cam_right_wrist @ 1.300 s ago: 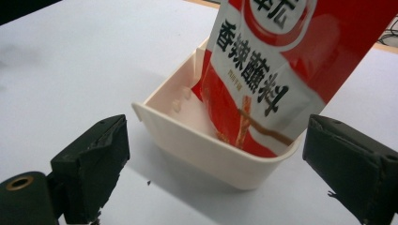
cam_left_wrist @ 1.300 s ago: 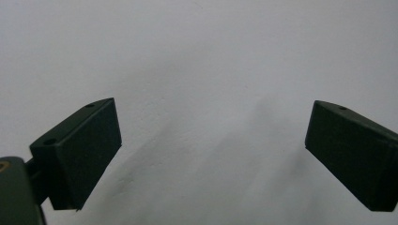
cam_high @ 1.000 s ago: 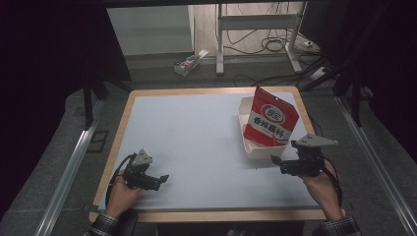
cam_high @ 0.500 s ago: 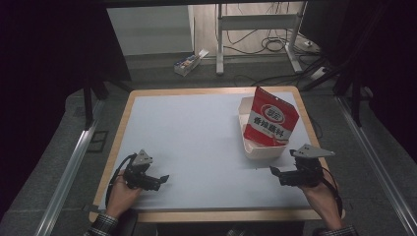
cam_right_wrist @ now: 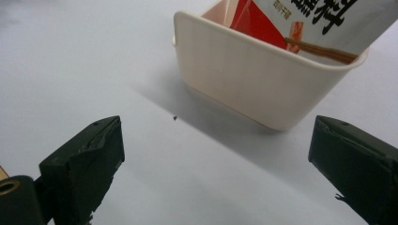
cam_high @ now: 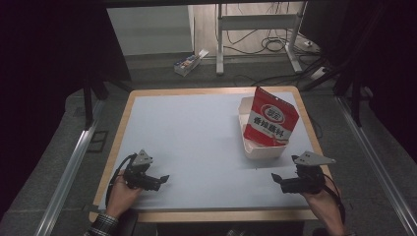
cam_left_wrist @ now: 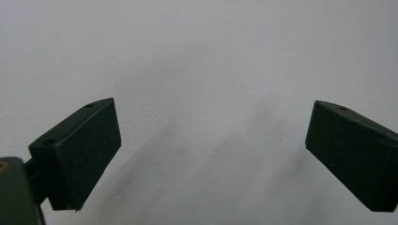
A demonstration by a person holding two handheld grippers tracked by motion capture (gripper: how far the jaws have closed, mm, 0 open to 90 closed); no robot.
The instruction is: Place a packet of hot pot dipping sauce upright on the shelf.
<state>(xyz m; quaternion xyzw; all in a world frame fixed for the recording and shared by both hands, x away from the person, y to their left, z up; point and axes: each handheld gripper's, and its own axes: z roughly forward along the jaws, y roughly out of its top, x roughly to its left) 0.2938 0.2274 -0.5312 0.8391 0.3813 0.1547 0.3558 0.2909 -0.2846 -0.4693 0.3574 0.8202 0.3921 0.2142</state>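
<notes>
The left hand-held gripper [cam_high: 164, 178] lies low over the near left of the worktop [cam_high: 196, 137], its jaws spread wide with nothing between them, only bare pale surface under them in the left gripper view. The person's left hand [cam_high: 121, 195] grips it from behind, a checked cuff showing at the near edge. Across the worktop, well apart, the right hand-held gripper [cam_high: 275, 179] sits near the right front corner, held by the right hand [cam_high: 322, 200]; its jaws also stand wide apart and empty, pointing leftward across the worktop. Just beyond it is a cream plastic tub [cam_high: 263, 150], resting on the worktop's right side with its long axis running away from the person. A red and white snack pouch [cam_high: 271, 117] stands upright in the tub, leaning slightly, its printed face turned toward the person and its top edge uppermost.
</notes>
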